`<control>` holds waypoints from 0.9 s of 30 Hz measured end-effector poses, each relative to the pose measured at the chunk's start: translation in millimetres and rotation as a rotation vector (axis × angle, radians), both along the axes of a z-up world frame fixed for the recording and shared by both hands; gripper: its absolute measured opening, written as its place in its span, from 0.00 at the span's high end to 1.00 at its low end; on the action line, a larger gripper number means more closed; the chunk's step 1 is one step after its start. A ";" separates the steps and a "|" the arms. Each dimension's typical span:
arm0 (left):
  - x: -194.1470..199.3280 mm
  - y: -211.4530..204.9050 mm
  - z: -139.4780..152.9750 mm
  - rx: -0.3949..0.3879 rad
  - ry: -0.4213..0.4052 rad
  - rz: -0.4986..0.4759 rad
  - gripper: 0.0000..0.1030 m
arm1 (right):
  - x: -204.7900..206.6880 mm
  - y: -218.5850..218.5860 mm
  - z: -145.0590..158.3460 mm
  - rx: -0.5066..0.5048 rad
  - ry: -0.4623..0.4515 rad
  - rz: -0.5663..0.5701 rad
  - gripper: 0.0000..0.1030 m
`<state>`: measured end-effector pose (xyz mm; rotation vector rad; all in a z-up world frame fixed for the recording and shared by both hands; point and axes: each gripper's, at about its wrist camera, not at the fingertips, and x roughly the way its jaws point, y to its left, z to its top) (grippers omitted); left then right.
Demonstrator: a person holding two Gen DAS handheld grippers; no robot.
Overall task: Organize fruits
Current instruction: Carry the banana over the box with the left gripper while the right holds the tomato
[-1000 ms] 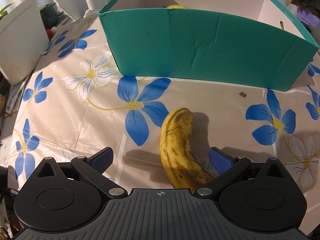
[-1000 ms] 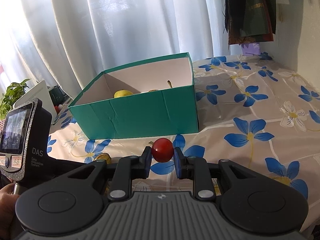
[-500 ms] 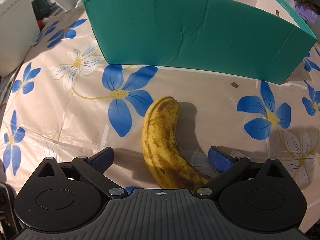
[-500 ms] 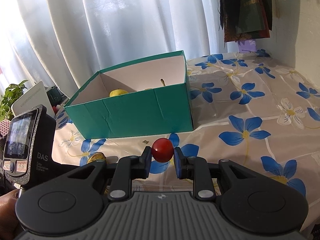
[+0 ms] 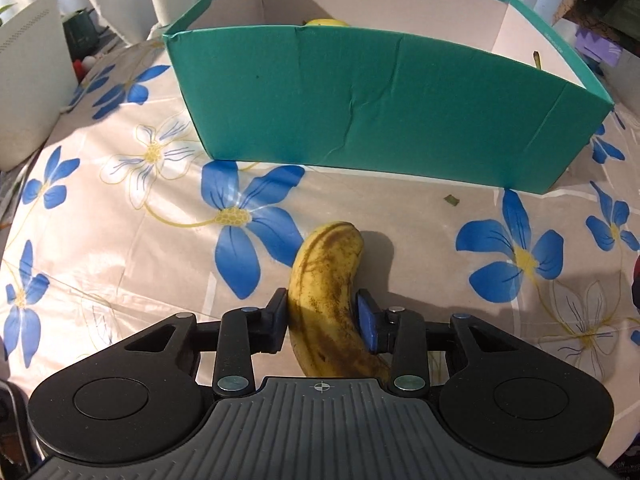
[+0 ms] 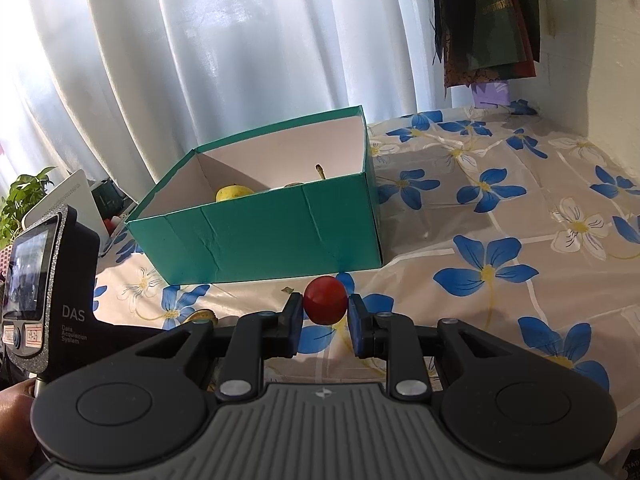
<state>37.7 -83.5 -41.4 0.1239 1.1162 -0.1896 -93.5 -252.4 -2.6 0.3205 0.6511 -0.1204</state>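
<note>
**Both grippers loaded, box not yet reached**

The left gripper (image 5: 322,316) has just been closing; its pads now press both sides of a brown-speckled yellow banana (image 5: 326,300) that lies on the blue-flowered plastic tablecloth (image 5: 120,208), near the front wall of the open teal cardboard box (image 5: 380,120). The right gripper (image 6: 325,314) pinches a small round red fruit (image 6: 325,300) above the cloth, short of the box. A yellow fruit (image 6: 234,192) sits inside the box.
</note>
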 end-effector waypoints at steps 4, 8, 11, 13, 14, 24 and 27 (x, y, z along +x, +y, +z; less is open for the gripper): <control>-3.0 8.4 3.2 -0.035 0.002 0.000 0.62 | 0.9 -0.5 1.4 -0.002 -0.003 0.000 0.77; -7.8 18.1 11.7 -0.072 -0.003 -0.001 0.63 | 2.2 0.1 2.5 -0.004 -0.006 0.002 0.77; -11.9 22.6 19.8 -0.086 -0.020 -0.008 0.63 | 3.1 0.1 2.8 -0.004 -0.005 0.005 0.77; -13.2 25.9 24.2 -0.102 -0.030 -0.004 0.64 | 3.7 0.4 3.1 -0.005 -0.005 0.007 0.77; -13.8 26.8 26.3 -0.107 -0.038 -0.008 0.64 | 3.4 0.5 3.4 -0.007 -0.007 0.008 0.77; -18.7 33.4 44.1 -0.147 -0.084 -0.064 0.64 | 8.0 3.0 5.7 -0.005 -0.015 0.013 0.77; -21.3 34.3 50.7 -0.154 -0.107 -0.088 0.64 | 8.6 3.3 7.0 -0.003 -0.019 0.013 0.77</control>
